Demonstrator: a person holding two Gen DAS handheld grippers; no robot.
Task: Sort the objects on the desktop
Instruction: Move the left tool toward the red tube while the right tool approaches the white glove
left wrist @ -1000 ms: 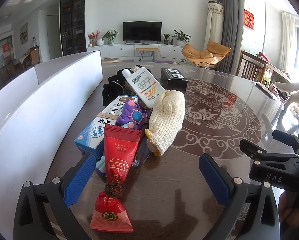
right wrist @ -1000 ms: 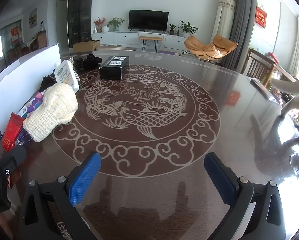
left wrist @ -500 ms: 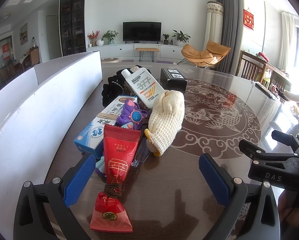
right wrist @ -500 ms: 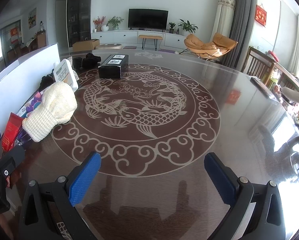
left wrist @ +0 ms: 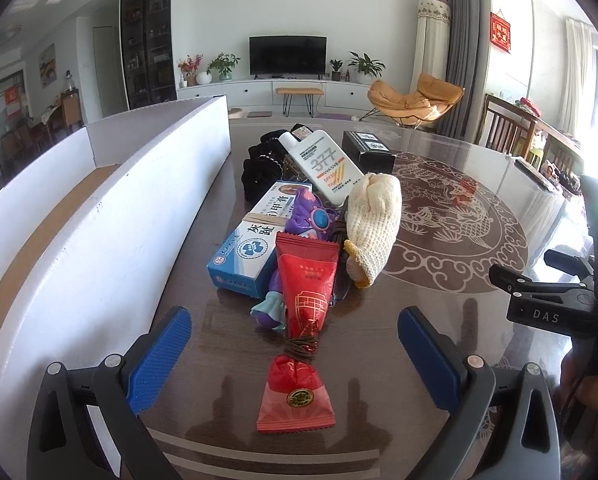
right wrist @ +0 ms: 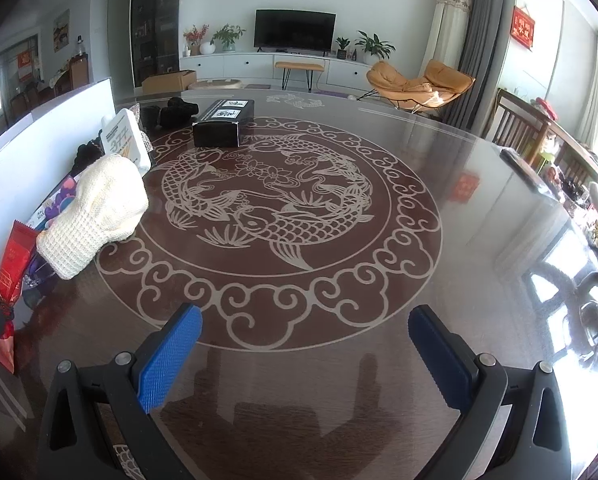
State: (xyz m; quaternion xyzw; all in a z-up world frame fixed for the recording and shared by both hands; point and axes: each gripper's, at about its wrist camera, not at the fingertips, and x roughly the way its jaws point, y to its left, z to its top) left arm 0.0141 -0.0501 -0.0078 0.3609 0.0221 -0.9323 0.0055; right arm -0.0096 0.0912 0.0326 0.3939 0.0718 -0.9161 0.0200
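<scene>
A pile of objects lies on the dark table. A red candy-shaped packet (left wrist: 301,316) is nearest, lying between my open left gripper's (left wrist: 295,344) blue pads. Behind it are a blue-white medicine box (left wrist: 255,240), a purple toy (left wrist: 311,220), a cream knitted glove (left wrist: 373,228), a white 377 sunscreen bottle (left wrist: 323,166), black cloth items (left wrist: 261,170) and a black box (left wrist: 369,150). My right gripper (right wrist: 305,344) is open and empty over the table's koi pattern, with the glove (right wrist: 95,216) and bottle (right wrist: 125,144) to its left.
A long white-walled cardboard box (left wrist: 99,220) runs along the table's left side. The right gripper's body (left wrist: 547,304) shows at the right of the left wrist view. Chairs (right wrist: 519,128) stand at the table's far right edge.
</scene>
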